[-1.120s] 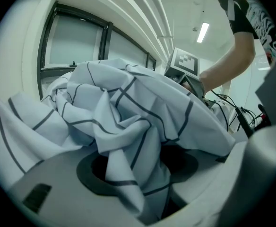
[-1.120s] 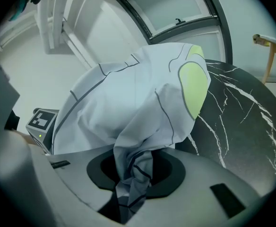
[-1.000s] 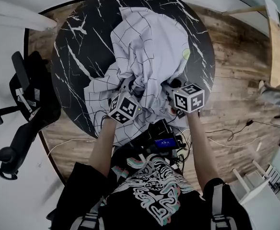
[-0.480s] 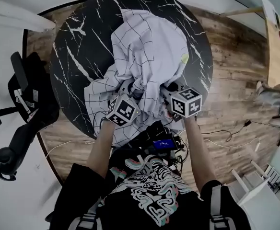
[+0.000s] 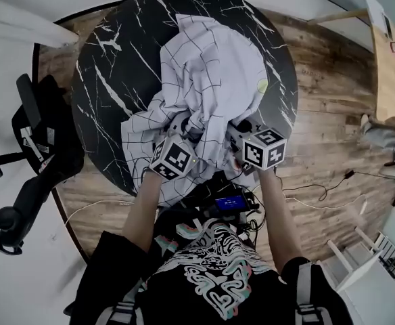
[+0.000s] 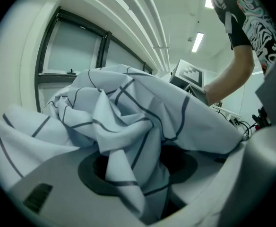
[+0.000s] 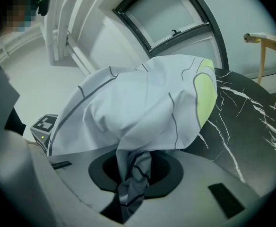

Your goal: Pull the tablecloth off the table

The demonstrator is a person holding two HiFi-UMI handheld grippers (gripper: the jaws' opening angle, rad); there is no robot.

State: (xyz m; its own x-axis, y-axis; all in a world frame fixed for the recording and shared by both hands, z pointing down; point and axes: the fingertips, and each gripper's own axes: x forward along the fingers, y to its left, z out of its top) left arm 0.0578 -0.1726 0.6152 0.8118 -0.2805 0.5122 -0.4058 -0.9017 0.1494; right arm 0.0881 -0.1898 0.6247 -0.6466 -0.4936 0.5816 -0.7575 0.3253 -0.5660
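Left tongs (image 5: 181, 124) and right tongs (image 5: 241, 128) clamp tablecloth (image 5: 211, 73) bunched just ahead, to drag it off the table (image 5: 109, 80).

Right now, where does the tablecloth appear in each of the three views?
Head view: tablecloth, crumpled, upper centre on the black table.
Left gripper view: tablecloth fills the middle, running down between the jaws.
Right gripper view: tablecloth, centre mound, pinched between the jaws.
Shared landmark: its yellow-green patch, right edge in head and right gripper views; absent from left gripper view.
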